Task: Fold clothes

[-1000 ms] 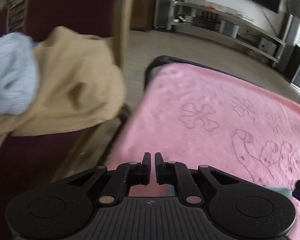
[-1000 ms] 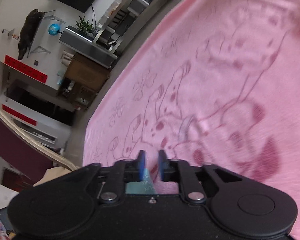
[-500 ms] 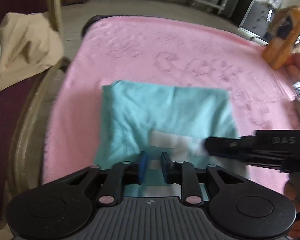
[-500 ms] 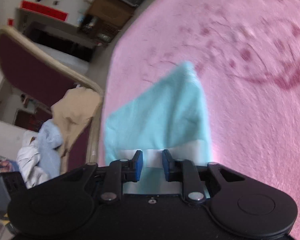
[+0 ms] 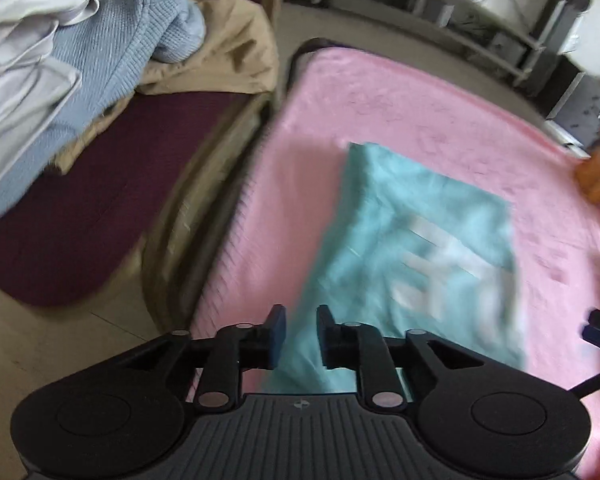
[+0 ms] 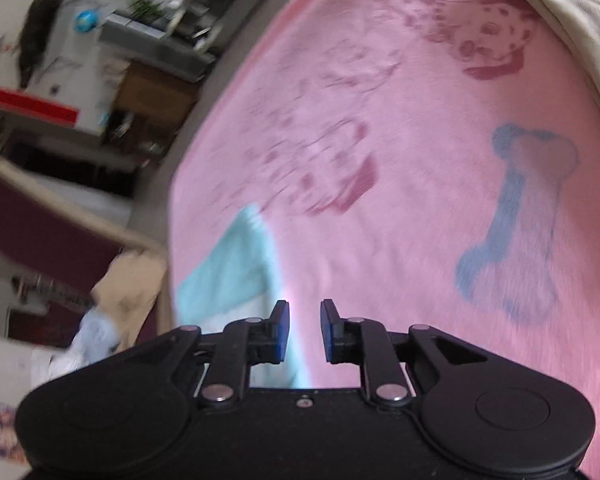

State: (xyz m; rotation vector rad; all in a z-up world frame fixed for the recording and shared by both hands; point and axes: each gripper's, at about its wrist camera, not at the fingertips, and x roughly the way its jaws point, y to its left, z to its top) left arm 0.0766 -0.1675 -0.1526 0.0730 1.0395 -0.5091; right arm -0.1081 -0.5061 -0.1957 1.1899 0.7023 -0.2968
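Observation:
A teal garment [image 5: 412, 248] with white stripes lies folded flat on the pink blanket [image 5: 380, 112]. My left gripper [image 5: 301, 334] hovers over its near left corner. Its jaws stand a little apart and teal cloth shows through the gap, with no pad pressing on it. In the right wrist view the garment [image 6: 236, 272] lies to the left of my right gripper [image 6: 305, 330]. That gripper's jaws are opening, and only bare pink blanket [image 6: 380, 120] shows between them.
Left of the blanket stands a chair with a maroon seat [image 5: 100, 184]. It holds a beige garment [image 5: 228, 52], a light-blue knit sweater [image 5: 112, 52] and a white garment [image 5: 20, 40]. A cream cloth [image 6: 560, 12] lies at the blanket's far right edge. Shelves line the back wall.
The teal garment, barely in view a second ago, now lies folded on the blanket. The left view has swung toward the chair; the right view has swung right, away from the garment.

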